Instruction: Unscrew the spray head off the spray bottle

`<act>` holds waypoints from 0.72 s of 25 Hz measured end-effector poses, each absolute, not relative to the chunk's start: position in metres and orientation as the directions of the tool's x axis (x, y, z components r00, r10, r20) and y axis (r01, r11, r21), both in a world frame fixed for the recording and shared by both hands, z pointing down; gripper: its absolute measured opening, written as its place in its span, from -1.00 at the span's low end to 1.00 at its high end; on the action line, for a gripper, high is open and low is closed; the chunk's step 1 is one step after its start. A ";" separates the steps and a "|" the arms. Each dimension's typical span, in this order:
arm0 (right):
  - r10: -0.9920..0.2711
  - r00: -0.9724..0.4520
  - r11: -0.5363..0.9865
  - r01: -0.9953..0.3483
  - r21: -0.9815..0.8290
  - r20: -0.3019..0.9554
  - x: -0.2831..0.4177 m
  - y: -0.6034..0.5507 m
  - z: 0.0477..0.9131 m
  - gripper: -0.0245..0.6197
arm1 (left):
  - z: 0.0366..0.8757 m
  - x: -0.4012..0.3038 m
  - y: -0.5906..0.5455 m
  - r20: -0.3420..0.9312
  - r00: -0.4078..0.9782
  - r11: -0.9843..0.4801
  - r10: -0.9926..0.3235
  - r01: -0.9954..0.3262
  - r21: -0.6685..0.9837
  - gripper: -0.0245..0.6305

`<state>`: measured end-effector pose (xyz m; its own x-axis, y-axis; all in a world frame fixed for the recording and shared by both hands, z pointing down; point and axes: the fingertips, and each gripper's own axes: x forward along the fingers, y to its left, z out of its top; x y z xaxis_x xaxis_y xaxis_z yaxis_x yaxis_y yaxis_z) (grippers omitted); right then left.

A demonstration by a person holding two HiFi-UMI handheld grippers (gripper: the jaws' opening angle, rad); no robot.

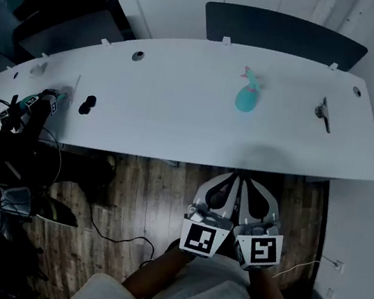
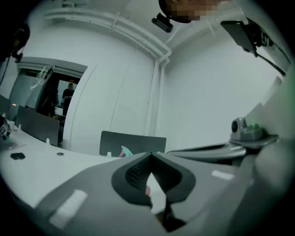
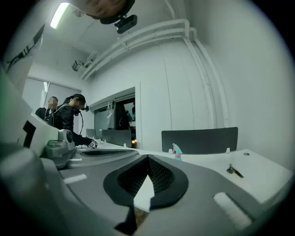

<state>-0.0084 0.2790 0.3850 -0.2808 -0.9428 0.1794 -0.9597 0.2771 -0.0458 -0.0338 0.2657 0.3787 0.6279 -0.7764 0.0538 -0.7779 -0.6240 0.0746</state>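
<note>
Holding both claws low and close to the body, over the wooden floor (image 1: 134,193) and short of the table (image 1: 179,112) edge: reads as a start pose, nothing engaged yet. The left claw (image 1: 229,182) is pressed together with nothing between its pads, and the right claw (image 1: 255,188) is the same, pads meeting and empty. They sit side by side, almost touching, both aimed roughly at the table. The spray bottle (image 1: 246,99) stands alone near the far side of the table, a little right of centre, just in front of the dark panel (image 1: 283,31). It's well apart from both claws. The spray head (image 1: 248,75) is on the bottle, so no unscrewing is done. The gripper views suggest it's upright, though it's too small to be sure. The open table around it is likely deliberate, leaving room for one claw to pin the body and the other to turn the head. A small metal tool (image 1: 324,115) lies further right, not in the way. Judgement: both claws need to spread before reaching in. The bottle looks light, so it may spin or tip if the body isn't clamped first.
</note>
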 end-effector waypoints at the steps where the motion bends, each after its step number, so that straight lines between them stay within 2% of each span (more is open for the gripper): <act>1: -0.942 -0.287 0.282 -0.958 -0.049 0.176 -0.005 0.271 0.388 -0.94 | 0.379 -0.030 0.257 0.053 0.628 -0.625 -0.777 -0.778 0.060 -0.93; 6: -0.937 -0.312 0.308 -0.950 -0.050 0.156 0.017 0.230 0.383 -0.94 | 0.376 -0.006 0.219 0.060 0.632 -0.633 -0.772 -0.774 0.008 -0.93; 18: -0.910 -0.386 0.378 -0.922 -0.079 0.153 0.076 0.163 0.389 -0.94 | 0.386 0.041 0.156 0.137 0.537 -0.542 -0.832 -0.841 0.002 -0.93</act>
